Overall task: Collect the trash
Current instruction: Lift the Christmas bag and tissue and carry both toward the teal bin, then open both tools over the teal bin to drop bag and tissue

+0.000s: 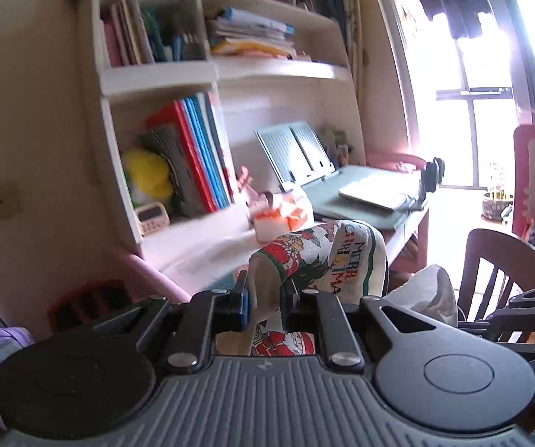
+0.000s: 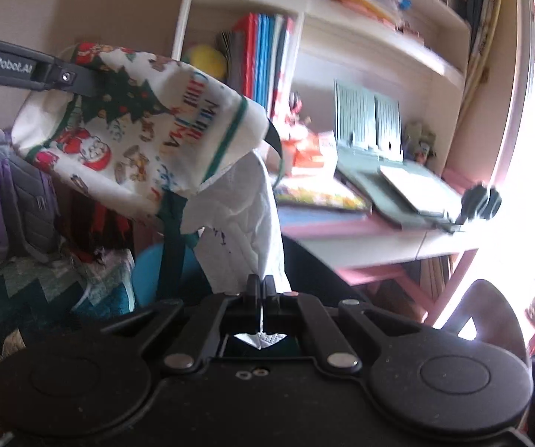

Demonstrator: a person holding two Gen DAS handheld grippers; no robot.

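Two tools are being used together: the Christmas-print bag (image 1: 315, 260) is being clamped by the left tool (image 1: 263, 298) as a receptacle, while a crumpled tissue (image 2: 245, 219) is being pinched by the right tool (image 2: 261, 287), just beside the bag's mouth.

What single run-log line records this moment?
left gripper: shut on Christmas bag | right gripper: shut on white tissue | tissue: outside bag

Black fingers (image 1: 239, 298), "GenRobot.AI" marking

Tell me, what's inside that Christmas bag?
Nothing shows: the Christmas bag, held by the left claw, hides its inside. The white tissue in the right claw hangs outside, by its mouth.
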